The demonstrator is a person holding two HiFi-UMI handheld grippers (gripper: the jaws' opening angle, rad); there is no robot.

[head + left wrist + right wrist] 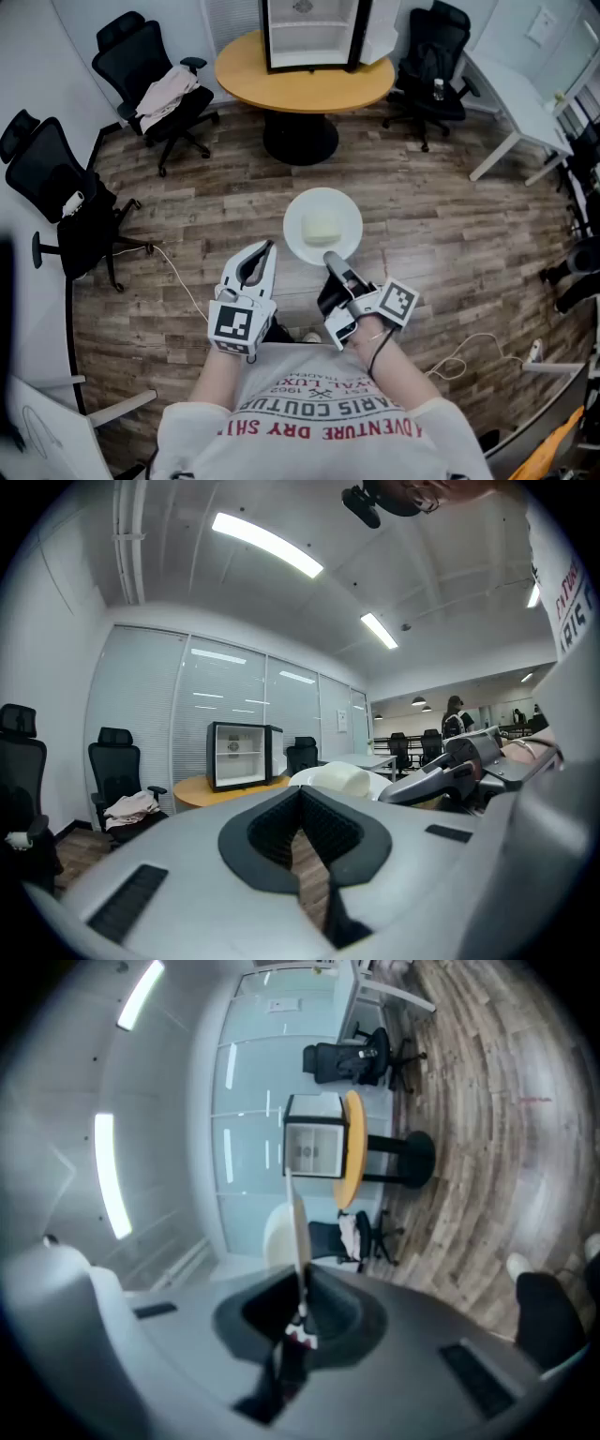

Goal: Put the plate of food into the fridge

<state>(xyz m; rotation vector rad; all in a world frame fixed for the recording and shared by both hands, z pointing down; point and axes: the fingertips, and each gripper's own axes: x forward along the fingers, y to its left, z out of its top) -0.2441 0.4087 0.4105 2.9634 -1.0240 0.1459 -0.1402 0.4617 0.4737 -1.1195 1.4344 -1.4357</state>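
A white plate with a pale block of food hangs level over the wooden floor in front of me. My right gripper is shut on its near rim. In the right gripper view the plate shows edge-on between the jaws. To the left of the plate, my left gripper is shut and holds nothing; its view shows the plate close ahead on the right. The small black fridge stands on the round yellow table ahead, with its door open and its white inside bare.
Black office chairs stand round the table: one with a cloth on it at the left, one nearer at the left, and one at the right. A white desk is at the far right. A cable lies on the floor at my left.
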